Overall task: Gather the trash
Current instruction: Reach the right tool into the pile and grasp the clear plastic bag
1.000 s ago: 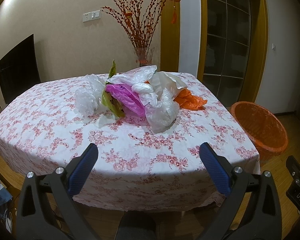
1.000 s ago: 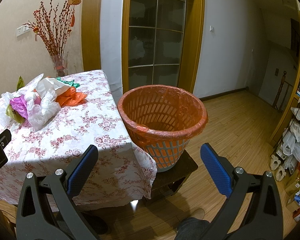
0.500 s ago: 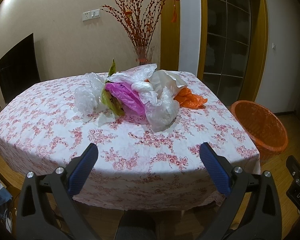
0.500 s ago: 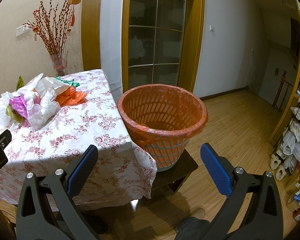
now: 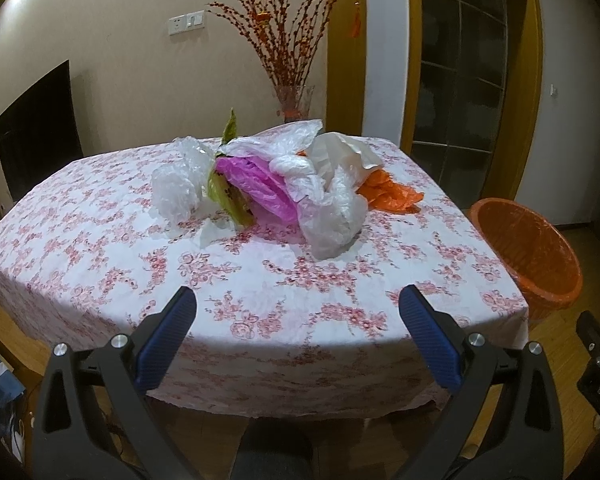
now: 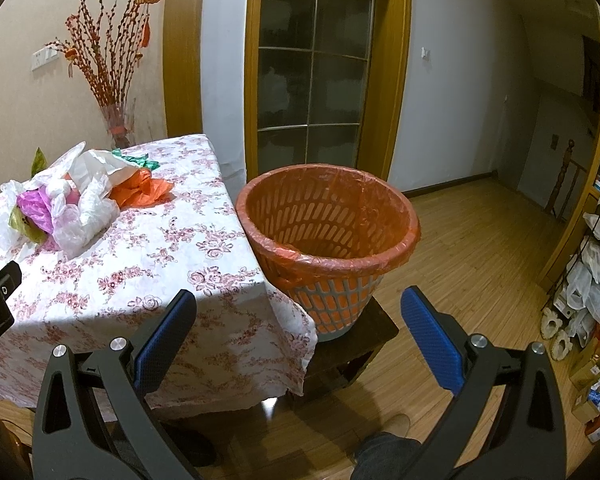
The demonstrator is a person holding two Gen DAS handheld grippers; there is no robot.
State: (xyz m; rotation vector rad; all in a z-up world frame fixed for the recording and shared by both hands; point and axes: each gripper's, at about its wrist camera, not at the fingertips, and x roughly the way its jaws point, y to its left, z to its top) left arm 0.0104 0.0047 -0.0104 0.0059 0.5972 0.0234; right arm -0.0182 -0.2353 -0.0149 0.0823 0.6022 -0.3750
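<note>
Here's your table [image 5: 100,248] under the flowered cloth, stretching straight ahead of the left tool [image 5: 298,322], and the bin [image 6: 328,236] with its orange liner stands on a low stool just off the table's right edge, dead in front of your right tool [image 6: 298,322]. The trash [image 5: 268,188] sits in one heap on the far half of the table: clear and white bags, a pink one in the middle, an orange one [image 5: 390,196] trailing toward the bin side. That heap runs left to right across your line, well beyond the left tool and almost centred on it, so the left looks like the nearer reach; from the right tool it lies far off to the left. Both tools gape wide, nothing between the blue pads, nothing picked up yet
</note>
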